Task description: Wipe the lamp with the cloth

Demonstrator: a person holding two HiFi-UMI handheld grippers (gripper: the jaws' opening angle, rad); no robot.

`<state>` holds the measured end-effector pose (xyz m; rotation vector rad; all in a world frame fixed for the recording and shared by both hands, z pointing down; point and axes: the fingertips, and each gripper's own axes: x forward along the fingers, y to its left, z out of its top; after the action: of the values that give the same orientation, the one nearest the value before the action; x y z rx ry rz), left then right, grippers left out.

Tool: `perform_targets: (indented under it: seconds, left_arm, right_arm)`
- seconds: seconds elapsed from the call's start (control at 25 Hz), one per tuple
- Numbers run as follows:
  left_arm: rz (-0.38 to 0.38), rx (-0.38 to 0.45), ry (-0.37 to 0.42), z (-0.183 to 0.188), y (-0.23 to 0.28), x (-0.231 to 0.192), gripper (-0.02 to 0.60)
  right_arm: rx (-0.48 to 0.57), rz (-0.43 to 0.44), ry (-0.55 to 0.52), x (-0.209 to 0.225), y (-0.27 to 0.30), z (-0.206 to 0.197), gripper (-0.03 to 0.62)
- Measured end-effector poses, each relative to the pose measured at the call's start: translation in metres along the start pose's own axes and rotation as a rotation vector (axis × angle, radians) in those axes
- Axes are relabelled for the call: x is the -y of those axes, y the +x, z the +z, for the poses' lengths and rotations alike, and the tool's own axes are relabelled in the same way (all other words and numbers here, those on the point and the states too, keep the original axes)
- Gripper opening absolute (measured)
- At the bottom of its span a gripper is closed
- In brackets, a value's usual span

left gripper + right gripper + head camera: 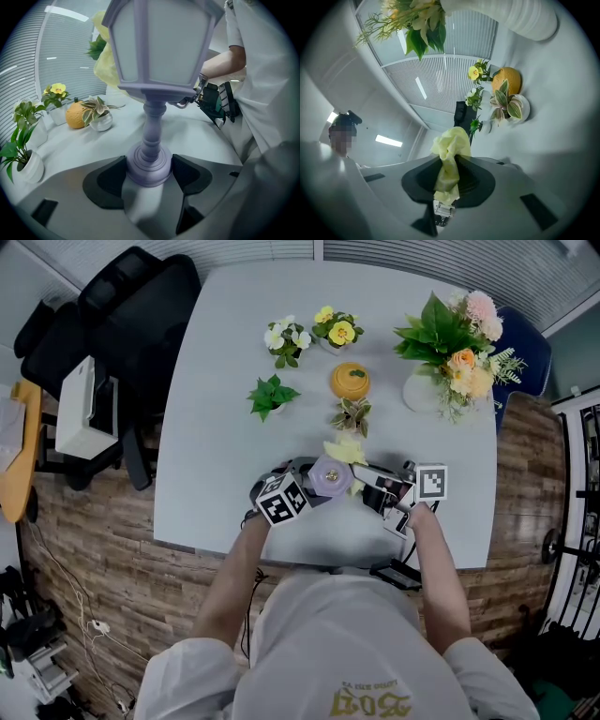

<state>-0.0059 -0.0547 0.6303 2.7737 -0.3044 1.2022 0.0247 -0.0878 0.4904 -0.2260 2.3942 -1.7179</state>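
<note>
A small lilac lantern-style lamp (152, 70) stands upright near the table's front edge; from above its round top (330, 474) shows between the two grippers. My left gripper (149, 173) is shut on the lamp's round base, its pads (105, 180) pressed against both sides. In the head view that left gripper (298, 489) sits just left of the lamp. The pale yellow cloth (449, 161) is bunched between the jaws of my right gripper (450, 180), which is shut on it. That cloth (345, 452) shows behind the lamp, and the right gripper (370, 482) is at the lamp's right.
On the white table (216, 493) stand a small green plant (271, 395), white flowers (286, 338), yellow flowers (337, 328), an orange pumpkin-like ornament (350, 381), a little variegated plant (352, 415) and a big bouquet in a white vase (450, 352). A black chair (112, 324) is at the left.
</note>
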Motion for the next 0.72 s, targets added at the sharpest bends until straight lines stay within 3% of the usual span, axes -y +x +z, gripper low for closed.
perform_targets:
  seconds: [0.36,0.72]
  left_arm:
    - [0.001,0.002,0.001,0.0004,-0.0002,-0.0001,0.305]
    - [0.002,0.002,0.002,0.0007,-0.0003,-0.0005,0.305]
  right_arm:
    - [-0.005,-0.035,0.022,0.0090,0.0008,-0.0055,0.067]
    - [0.025,0.014,0.030,0.0002,-0.0023,-0.0049,0.067]
